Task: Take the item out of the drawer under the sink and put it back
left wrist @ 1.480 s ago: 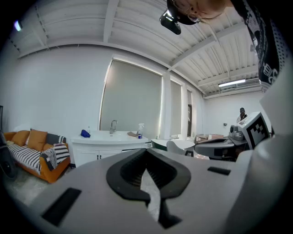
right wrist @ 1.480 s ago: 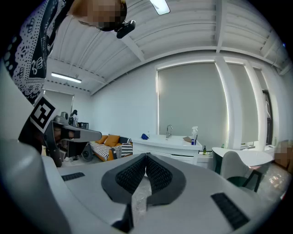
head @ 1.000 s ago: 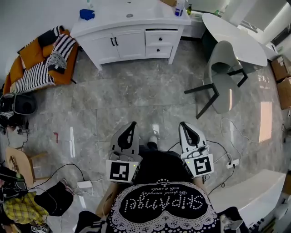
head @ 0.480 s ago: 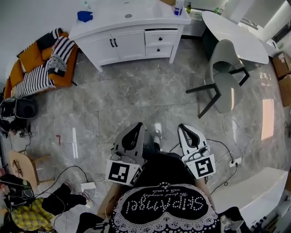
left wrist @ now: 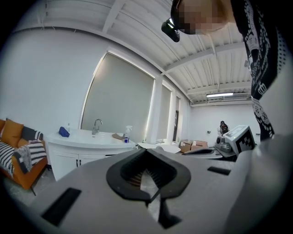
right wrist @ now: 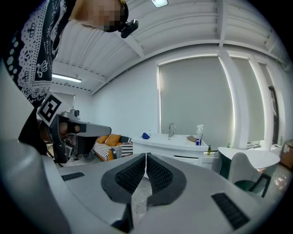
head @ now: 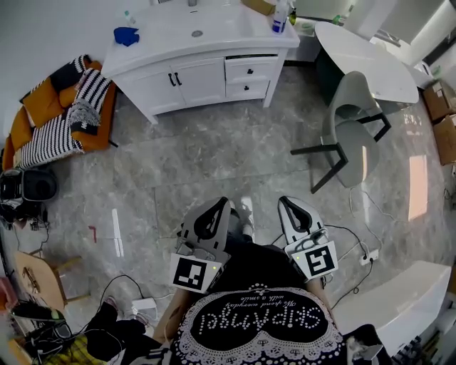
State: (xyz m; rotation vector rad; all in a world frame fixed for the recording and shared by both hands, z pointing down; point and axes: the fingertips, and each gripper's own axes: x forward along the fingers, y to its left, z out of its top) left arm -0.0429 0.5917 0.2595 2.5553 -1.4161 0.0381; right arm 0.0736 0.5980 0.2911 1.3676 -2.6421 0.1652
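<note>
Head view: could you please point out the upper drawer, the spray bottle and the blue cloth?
upper drawer (head: pixel 239 70), head view, on its white front left of the knob.
spray bottle (head: pixel 279 20), head view, on its body.
blue cloth (head: pixel 126 36), head view, on its middle.

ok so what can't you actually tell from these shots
Contents of the drawers: head view, both fronts closed.
Label on the spray bottle: too small in every view.
What the blue thing on the counter is: too small.
Lower-left clutter: head view, cut off by the edge.
</note>
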